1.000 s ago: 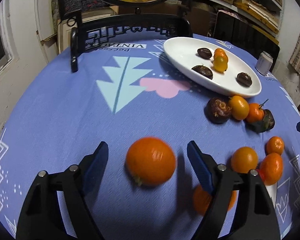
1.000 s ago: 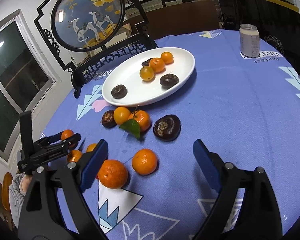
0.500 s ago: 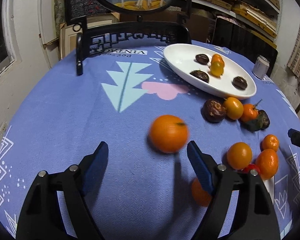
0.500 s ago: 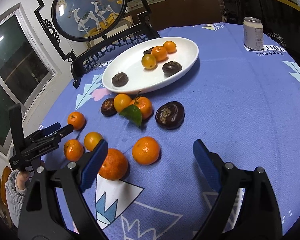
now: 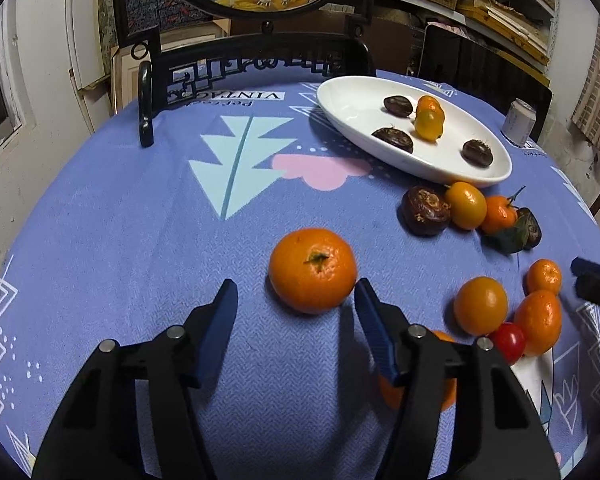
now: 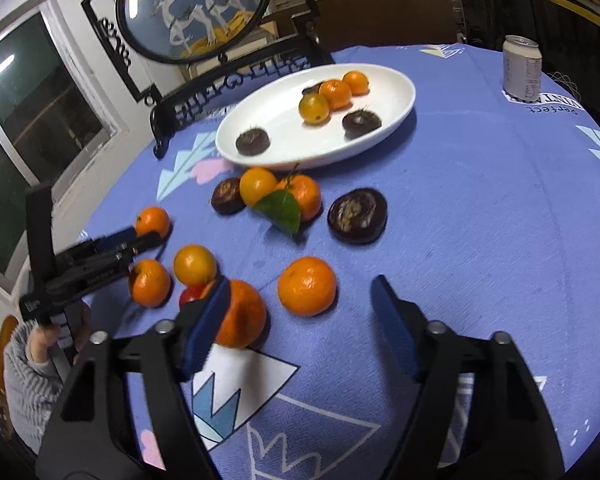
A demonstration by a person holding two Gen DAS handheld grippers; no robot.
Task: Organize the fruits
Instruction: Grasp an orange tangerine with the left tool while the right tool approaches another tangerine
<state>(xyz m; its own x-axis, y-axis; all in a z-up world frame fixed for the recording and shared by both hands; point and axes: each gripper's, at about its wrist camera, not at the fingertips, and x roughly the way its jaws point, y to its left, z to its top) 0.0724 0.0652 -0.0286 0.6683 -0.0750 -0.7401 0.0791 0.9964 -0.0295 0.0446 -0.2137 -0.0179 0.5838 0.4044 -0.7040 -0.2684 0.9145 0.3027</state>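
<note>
A white oval plate [image 5: 348,100] [image 6: 396,92] at the back holds several small oranges and dark fruits. Loose oranges and dark fruits lie on the blue tablecloth. My left gripper [image 5: 294,296] is open; a large orange [image 5: 313,270] sits just ahead of its fingertips, nearer the right one. My right gripper [image 6: 300,296] is open and empty; an orange [image 6: 307,286] lies between its fingertips, and a bigger orange [image 6: 242,314] is behind its left finger. The left gripper also shows in the right wrist view [image 6: 132,240].
A cluster of two oranges, a leaf and dark fruits [image 5: 466,210] lies before the plate. More oranges and a red tomato [image 5: 508,344] lie at right. A drink can [image 6: 522,68] stands far right. A black framed ornament [image 5: 260,56] stands at the back edge.
The large orange rolled out from between my left fingers, away and to the right, and now rests stem up. My right gripper has moved forward toward the loose oranges.
</note>
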